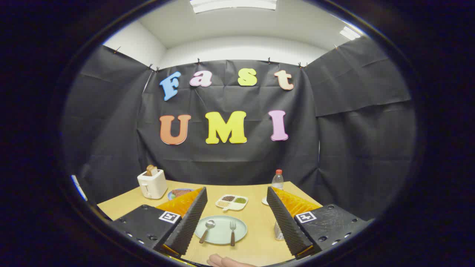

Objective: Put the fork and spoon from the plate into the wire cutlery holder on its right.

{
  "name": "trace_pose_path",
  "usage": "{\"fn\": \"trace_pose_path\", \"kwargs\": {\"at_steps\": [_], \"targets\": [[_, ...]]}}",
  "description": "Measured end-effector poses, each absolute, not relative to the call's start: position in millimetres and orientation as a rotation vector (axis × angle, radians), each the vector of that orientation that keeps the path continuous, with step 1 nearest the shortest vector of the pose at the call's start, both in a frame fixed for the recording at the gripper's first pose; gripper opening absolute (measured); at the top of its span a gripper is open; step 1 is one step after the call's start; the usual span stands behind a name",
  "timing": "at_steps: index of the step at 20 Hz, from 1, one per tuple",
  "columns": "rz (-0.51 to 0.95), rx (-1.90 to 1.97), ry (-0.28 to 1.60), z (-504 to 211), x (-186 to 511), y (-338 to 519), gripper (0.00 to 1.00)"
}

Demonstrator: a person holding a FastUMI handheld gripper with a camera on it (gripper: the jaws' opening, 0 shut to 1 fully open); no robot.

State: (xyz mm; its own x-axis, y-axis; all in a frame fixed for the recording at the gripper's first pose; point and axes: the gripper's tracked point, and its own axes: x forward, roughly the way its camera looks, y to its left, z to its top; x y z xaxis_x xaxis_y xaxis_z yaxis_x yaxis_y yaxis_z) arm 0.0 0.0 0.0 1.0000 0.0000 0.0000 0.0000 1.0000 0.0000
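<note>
Gripper view: gripper (237,217) held above the table (259,244), fingers spread wide, holding nothing.
Plate (221,230): between the fingers; spoon (207,230) left, fork (232,233) right, apart.
Wire cutlery holder (278,230): beside the right finger, mostly hidden.
Hand (226,261): at the near table edge.
Markers: square tags atop the gripper, unreadable.

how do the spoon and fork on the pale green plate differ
The brown-handled metal spoon lies on the left of the pale green round plate, tilted; the brown-handled metal fork lies to its right, nearly straight. The spoon ends in a round bowl, the fork in tines. Both rest between the open gripper fingers, heads pointing away.
</note>
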Motion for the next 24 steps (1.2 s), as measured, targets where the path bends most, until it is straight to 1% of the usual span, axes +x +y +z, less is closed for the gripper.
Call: {"fn": "trace_pose_path", "kwargs": {"at_steps": [12,16,24], "targets": [[-0.019,-0.007,0.034,-12,8,-1,0.97],[-0.037,0.005,0.067,-23,21,-7,0.97],[-0.052,-0.013,0.275,-90,76,-12,0.96]]}}
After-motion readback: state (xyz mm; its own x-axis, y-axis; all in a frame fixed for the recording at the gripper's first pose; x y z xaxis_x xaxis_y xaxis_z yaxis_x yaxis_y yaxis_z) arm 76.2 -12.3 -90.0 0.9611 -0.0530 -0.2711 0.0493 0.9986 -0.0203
